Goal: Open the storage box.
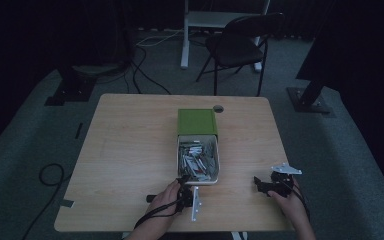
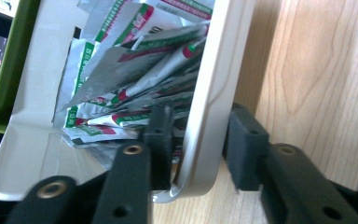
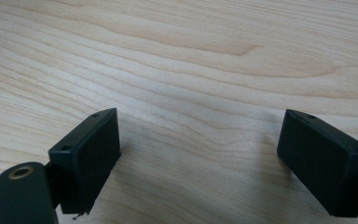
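Observation:
A white drawer tray point(image 1: 218, 165) full of several red-green-white sachets point(image 1: 197, 157) is pulled out of a green box point(image 1: 196, 122) at the table's middle. My left gripper point(image 1: 182, 181) sits at the tray's near left corner. In the left gripper view its jaws point(image 2: 200, 126) straddle the tray's wall point(image 2: 214, 70), one pad inside by the sachets point(image 2: 135, 70), one outside, each with a slight gap to the wall. My right gripper point(image 1: 257, 184) rests open near the table's front right, and its jaws point(image 3: 200, 140) stand wide over bare wood.
The wooden table point(image 1: 130, 150) has a round cable hole point(image 1: 218, 108) behind the green box. A dark chair point(image 1: 240, 45) and a desk leg stand beyond the far edge. Cables lie on the floor at the left.

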### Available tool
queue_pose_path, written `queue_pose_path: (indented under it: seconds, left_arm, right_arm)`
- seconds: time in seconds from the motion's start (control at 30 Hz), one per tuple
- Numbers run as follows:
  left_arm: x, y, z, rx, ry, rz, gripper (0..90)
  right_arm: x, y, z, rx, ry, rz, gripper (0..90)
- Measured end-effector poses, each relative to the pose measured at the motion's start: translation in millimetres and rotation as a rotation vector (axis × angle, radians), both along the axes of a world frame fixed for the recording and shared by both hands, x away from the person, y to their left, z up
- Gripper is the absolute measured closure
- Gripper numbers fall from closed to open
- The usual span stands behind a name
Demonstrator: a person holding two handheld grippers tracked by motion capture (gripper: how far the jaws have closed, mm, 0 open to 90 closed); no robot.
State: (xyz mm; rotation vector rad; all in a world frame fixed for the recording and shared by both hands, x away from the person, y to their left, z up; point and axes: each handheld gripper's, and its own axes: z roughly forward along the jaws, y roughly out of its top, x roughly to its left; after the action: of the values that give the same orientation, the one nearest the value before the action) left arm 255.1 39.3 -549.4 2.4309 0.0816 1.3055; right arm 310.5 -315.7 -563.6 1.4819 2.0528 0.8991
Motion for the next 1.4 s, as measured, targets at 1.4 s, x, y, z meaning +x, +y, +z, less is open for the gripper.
queue_pose_path:
  seconds: [1.4]
  left_arm:
    - [-0.3,94.3,22.4,-0.511,0.271,0.156,55.5]
  right_arm:
    - [0.0,-0.1,-0.1,-0.002,-0.001,0.001,12.6]
